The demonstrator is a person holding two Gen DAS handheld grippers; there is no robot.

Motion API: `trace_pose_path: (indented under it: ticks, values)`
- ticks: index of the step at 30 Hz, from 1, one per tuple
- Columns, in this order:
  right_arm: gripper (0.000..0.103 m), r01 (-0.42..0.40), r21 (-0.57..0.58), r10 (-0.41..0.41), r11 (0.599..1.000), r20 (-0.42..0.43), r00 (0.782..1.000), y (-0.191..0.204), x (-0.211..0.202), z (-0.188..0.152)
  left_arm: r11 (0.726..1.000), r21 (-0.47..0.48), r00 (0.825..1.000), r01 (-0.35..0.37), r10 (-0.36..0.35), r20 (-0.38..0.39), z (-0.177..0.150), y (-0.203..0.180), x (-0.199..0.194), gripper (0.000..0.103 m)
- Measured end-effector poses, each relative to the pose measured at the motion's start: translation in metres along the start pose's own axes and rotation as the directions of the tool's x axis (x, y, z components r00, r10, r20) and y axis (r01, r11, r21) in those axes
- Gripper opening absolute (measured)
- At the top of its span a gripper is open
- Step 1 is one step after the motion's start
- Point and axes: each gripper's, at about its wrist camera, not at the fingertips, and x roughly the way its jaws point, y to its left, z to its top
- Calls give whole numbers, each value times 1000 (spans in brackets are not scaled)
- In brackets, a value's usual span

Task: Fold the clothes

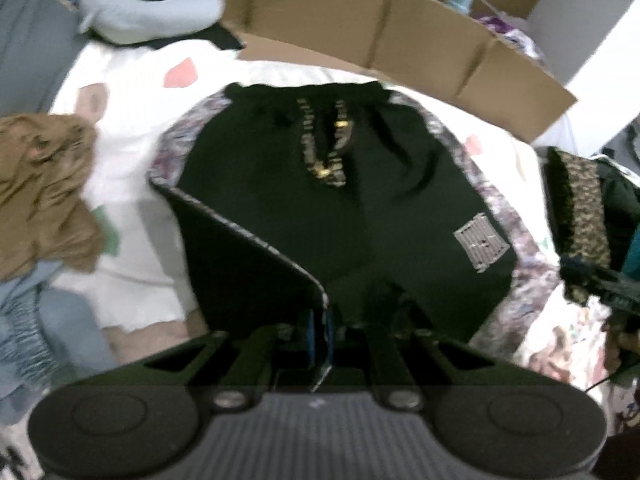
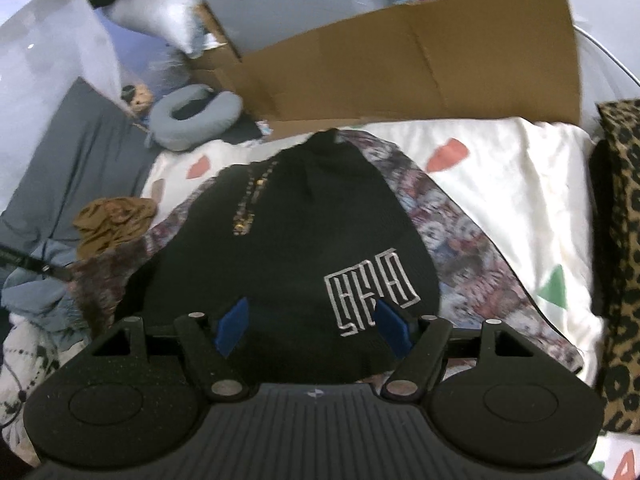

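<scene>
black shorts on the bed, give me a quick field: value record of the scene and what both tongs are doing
garment: black shorts with patterned side stripes, drawstring and a white logo patch, spread flat
surface: white bedspread with coloured shapes
left tongs: left tongs shut on a hem corner of the shorts, folded flap lifted
right tongs: right tongs open, fingers apart over the hem near the logo
behind: flattened cardboard box, grey neck pillow
nearby clothes: crumpled brown garment, leopard print fabric

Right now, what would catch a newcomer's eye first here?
The black shorts spread mid-bed, with patterned side stripes and a white logo. The left gripper is shut on a lifted corner of them; the right gripper hangs open over the logo. Behind stands a cardboard sheet.
</scene>
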Motion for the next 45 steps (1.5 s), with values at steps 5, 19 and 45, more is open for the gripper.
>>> trace_pose_path:
  ticks: [5, 19, 45]
  values:
    - [75, -36, -5, 36, 999, -13, 999, 8, 5, -1, 996, 32, 996, 85, -85, 0, 9, -27, 15, 6]
    - [61, -200, -60, 193, 978, -101, 976, 45, 46, 8, 953, -31, 954, 301, -301, 1, 9, -52, 69, 6]
    - [2, -162, -136, 148, 977, -108, 983, 96, 84, -17, 824, -142, 834, 548, -551, 26, 1, -84, 108, 7]
